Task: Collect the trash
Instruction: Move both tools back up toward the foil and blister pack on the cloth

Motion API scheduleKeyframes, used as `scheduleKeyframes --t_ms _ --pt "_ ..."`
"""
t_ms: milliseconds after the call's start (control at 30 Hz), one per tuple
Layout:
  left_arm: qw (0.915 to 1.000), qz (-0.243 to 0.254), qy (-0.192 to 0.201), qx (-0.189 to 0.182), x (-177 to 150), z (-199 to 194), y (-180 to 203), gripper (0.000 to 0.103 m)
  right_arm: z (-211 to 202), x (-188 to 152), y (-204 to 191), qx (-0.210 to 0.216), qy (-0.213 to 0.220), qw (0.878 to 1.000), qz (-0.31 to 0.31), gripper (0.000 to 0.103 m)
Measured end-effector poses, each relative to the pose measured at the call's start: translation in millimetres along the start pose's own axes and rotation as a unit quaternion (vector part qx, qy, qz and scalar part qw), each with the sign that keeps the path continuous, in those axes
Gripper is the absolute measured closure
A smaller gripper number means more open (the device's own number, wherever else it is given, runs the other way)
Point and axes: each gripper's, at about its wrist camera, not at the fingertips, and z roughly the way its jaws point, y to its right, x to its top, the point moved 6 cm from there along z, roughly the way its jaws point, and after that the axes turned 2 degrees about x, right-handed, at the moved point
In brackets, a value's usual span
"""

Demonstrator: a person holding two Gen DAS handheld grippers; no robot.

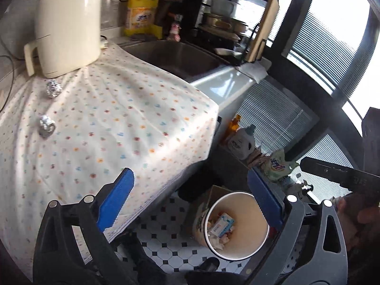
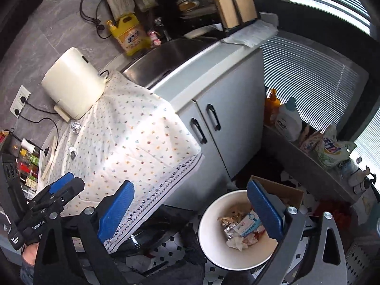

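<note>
A white bin [image 1: 242,204] [image 2: 213,216] stands on the tiled floor beside the counter. It holds a small blue-and-white carton [image 1: 222,224] [image 2: 248,225], crumpled tissue [image 2: 237,242] and wrappers. Two crumpled foil balls [image 1: 53,88] [image 1: 47,123] lie on the dotted cloth [image 1: 118,118] that covers the counter; the right wrist view shows them too [image 2: 76,127] [image 2: 72,153]. My left gripper [image 1: 190,201] hangs open over the counter's edge and the bin, nothing between its blue pads. My right gripper [image 2: 190,209] is open and empty above the bin.
A cream kettle [image 1: 68,26] stands at the cloth's far end, a yellow detergent bottle [image 1: 141,11] and the sink [image 1: 175,57] behind it. A cardboard box [image 2: 285,190] sits behind the bin. Bottles and bags line a low ledge [image 2: 308,161] by the window blinds.
</note>
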Motion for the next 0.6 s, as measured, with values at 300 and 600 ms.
scheduleKeyframes --t_ms 300,600 --pt "0.9938 -0.076 0.036 0.073 4 -42 -100 0.007 33 25 -83 0.042 0.002 0.998 -0.051 0.008" --pt "0.9808 -0.12 0.07 0.137 -1 -91 -177 0.006 71 32 -171 0.082 -0.008 0.99 -0.115 0.008"
